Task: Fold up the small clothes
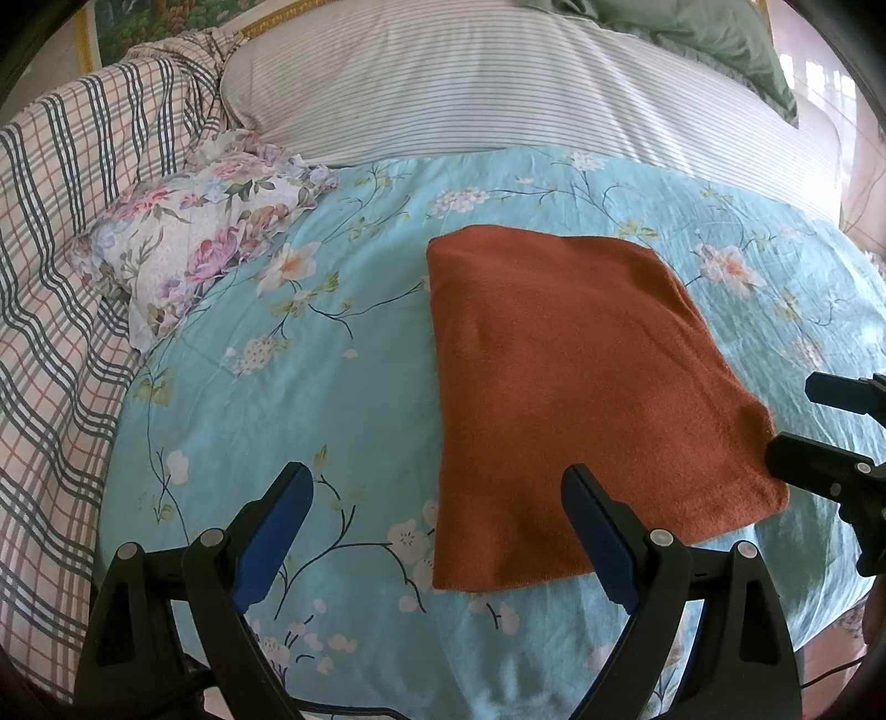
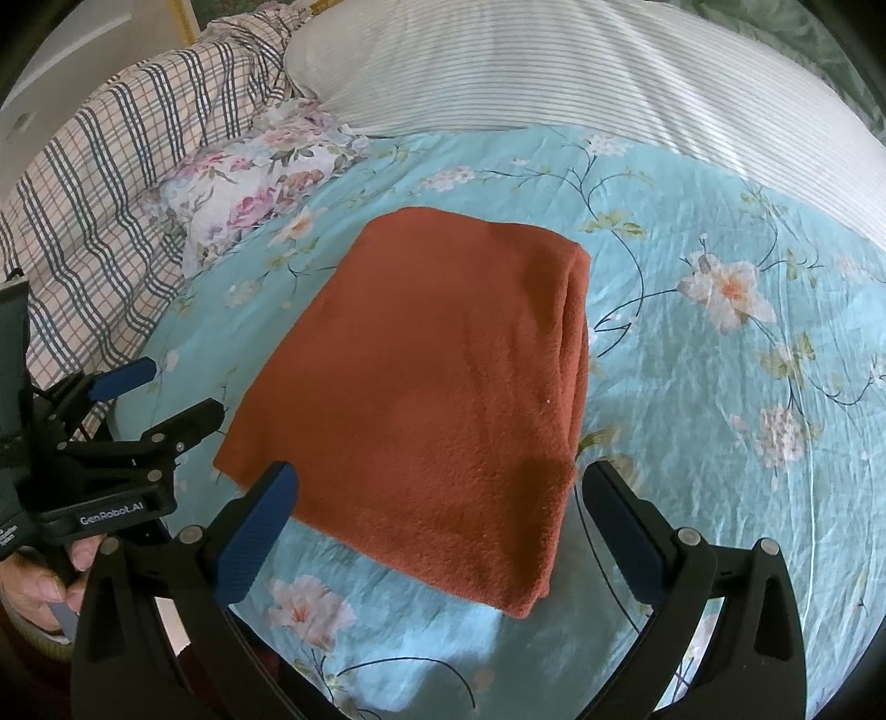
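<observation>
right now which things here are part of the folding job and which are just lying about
Part of the job:
rust-orange folded cloth
left gripper, open
right gripper, open

Just lying about:
floral pillow
plaid blanket
striped pillow
green pillow

Both grippers are showing black plastic frames with round silver screws at the pivots. The left gripper (image 1: 437,531) and the right gripper (image 2: 437,526) are each wearing dark blue textured pads (image 2: 255,548) inside the jaws. White "GenRobot.AI" lettering (image 2: 112,519) is running along the left gripper's body, with thin black cables trailing below.
</observation>
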Motion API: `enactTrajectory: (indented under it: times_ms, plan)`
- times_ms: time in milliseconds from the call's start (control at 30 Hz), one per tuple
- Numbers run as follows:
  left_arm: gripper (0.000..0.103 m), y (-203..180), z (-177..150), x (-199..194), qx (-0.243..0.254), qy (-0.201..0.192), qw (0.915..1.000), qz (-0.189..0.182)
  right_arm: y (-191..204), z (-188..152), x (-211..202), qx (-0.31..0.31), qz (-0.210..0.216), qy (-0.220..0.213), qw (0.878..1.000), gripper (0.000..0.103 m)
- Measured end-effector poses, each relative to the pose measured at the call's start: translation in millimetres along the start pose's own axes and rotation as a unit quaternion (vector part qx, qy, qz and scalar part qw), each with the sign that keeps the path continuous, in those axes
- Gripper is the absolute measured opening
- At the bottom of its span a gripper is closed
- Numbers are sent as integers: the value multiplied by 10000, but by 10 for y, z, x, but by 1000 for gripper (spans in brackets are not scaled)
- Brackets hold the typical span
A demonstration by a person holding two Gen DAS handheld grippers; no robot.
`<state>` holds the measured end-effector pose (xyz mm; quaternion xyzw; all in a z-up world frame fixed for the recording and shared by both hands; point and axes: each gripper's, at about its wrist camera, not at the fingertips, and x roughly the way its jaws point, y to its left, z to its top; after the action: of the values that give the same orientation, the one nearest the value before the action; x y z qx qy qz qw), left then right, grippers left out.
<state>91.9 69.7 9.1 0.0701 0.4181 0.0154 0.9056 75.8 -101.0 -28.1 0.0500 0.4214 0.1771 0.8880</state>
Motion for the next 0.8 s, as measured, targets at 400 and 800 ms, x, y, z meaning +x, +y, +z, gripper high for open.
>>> enactTrajectory:
  times_ms: [400,800]
  plan:
    - [92,-42,12,-11,-70,35,10000,-47,7,22,-21,-32,7,-32,10000,102]
    - [92,-93,105,85,-34,-56,9999,-79,-28,159,76,-38,12,-28,10000,102]
